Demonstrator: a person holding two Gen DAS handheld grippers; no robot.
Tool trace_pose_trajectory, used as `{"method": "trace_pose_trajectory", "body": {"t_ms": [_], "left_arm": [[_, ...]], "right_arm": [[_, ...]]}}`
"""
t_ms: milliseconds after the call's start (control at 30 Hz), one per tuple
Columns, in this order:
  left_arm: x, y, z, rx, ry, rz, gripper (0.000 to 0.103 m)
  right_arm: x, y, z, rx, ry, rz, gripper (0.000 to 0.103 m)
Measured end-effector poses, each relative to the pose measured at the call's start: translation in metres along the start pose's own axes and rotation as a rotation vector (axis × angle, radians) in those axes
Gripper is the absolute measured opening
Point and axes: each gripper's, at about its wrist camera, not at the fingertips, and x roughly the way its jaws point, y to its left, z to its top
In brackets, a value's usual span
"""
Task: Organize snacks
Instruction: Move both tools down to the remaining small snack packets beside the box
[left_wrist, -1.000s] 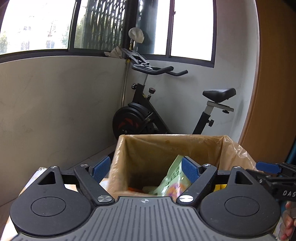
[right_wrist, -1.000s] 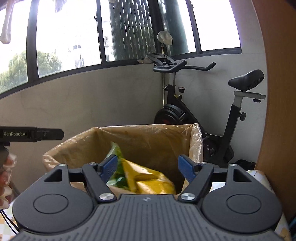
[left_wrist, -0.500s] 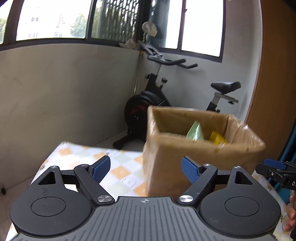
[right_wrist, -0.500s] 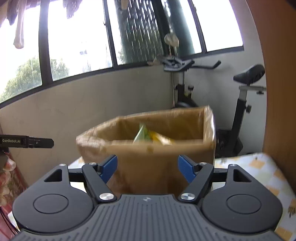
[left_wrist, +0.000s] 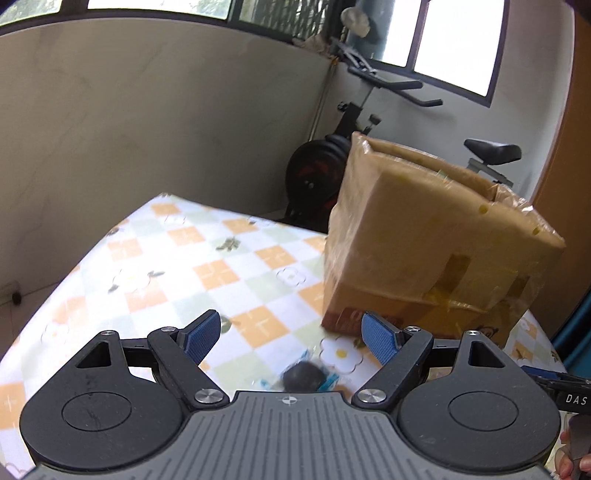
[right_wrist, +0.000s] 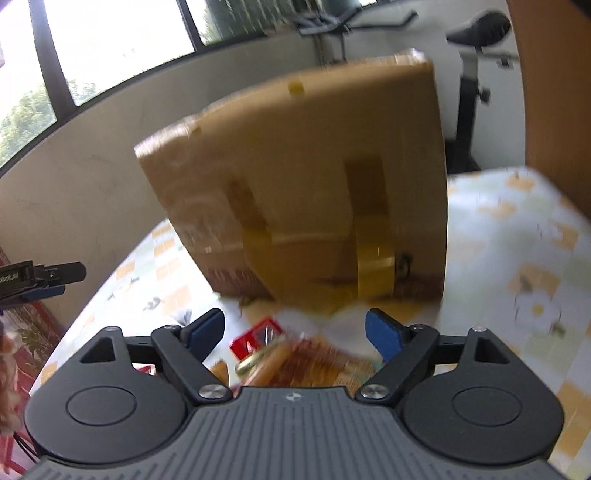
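Brown taped cardboard box (left_wrist: 424, 236) on checked tablecloth (left_wrist: 177, 266)

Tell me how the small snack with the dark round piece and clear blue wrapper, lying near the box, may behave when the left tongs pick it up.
The wrapped snack looks small, so probably light. Its clear film seems glossy, so it may slip or crinkle between the blue pads. The dark piece looks rounded and might shift inside. The picture is blurred, so this is uncertain.
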Motion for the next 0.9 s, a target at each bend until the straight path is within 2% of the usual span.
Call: {"method": "trace_pose_trajectory", "body": {"t_ms": [200, 300, 500, 567, 633, 700, 900], "left_arm": [[-0.004, 0.009, -0.019, -0.03, 0.019, 0.022, 0.085], [-0.002, 0.013, -0.028, -0.052, 0.038, 0.029, 0.085], [0.005, 0.015, -0.044, -0.061, 0.09, 0.035, 0.085], [0.007, 0.016, -0.049, -0.065, 0.106, 0.035, 0.085], [0.01, 0.016, -0.054, -0.069, 0.123, 0.036, 0.085], [0.013, 0.016, -0.061, -0.072, 0.15, 0.038, 0.085], [0.027, 0.013, -0.081, -0.08, 0.214, 0.053, 0.085]], "right_arm": [[0.01, 0.003, -0.002, 0.031, 0.067, -0.058, 0.094], [0.018, 0.005, -0.003, 0.044, 0.113, -0.053, 0.094], [0.036, 0.016, -0.011, -0.001, 0.194, -0.103, 0.096], [0.038, 0.017, -0.014, -0.008, 0.187, -0.102, 0.096], [0.036, 0.016, -0.016, -0.026, 0.162, -0.094, 0.087], [0.035, 0.015, -0.018, -0.039, 0.14, -0.066, 0.084], [0.03, 0.016, -0.027, -0.078, 0.086, -0.031, 0.082]]}}
